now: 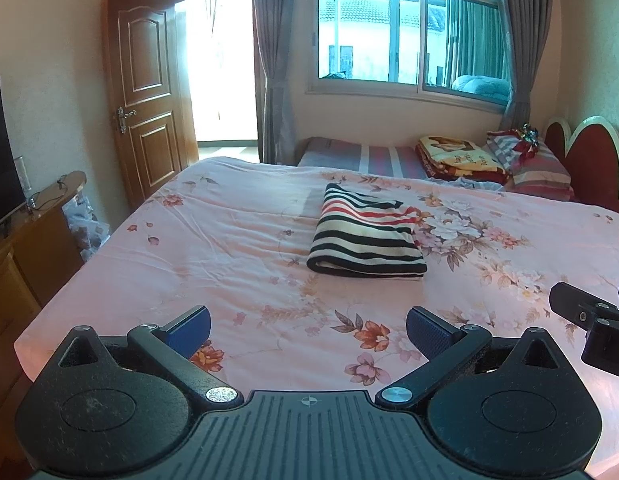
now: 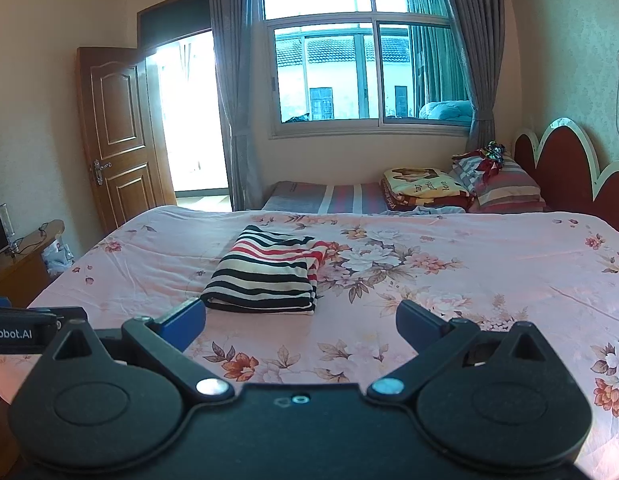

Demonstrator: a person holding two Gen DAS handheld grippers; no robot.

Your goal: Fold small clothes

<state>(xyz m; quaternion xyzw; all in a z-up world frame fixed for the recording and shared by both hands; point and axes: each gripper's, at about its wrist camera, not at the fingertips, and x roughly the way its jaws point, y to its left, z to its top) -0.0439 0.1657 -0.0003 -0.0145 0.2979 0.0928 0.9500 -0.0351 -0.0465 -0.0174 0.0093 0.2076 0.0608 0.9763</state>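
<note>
Pink floral bedding (image 1: 237, 248) covers the bed you are working over, and it fills most of both wrist views. Behind it a window (image 1: 405, 36) with grey curtains (image 1: 271, 56) looks out on tiled roofs, a brown wooden door (image 1: 147, 92) stands open to the left of it, and a red scalloped headboard (image 2: 565, 172) runs along the right wall. A striped mattress with a folded cartoon blanket (image 2: 423, 190) and striped pillows (image 2: 505, 190) lies at the far side, under the window.

Your task item, the striped garment (image 1: 367, 238), lies on the bedding near the middle of the bed, folded into a compact rectangle with black, cream and red bands. Its thick folded edge faces you, and the layers show along that edge. In the right wrist view the same garment (image 2: 265, 278) sits ahead and to the left of centre, just beyond the left blue pad.

Your left gripper (image 1: 307, 330) hovers above the near part of the bed with its jaws spread wide and nothing between them; only flowered fabric shows in the gap. It stands apart from the garment, which lies ahead of it. Your right gripper (image 2: 301, 326) is likewise spread wide and holds nothing, its blue pads clear of the cloth. Part of the right gripper's black body shows at the right edge of the left wrist view, and part of the left gripper's body, with white lettering, shows at the left edge of the right wrist view.
</note>
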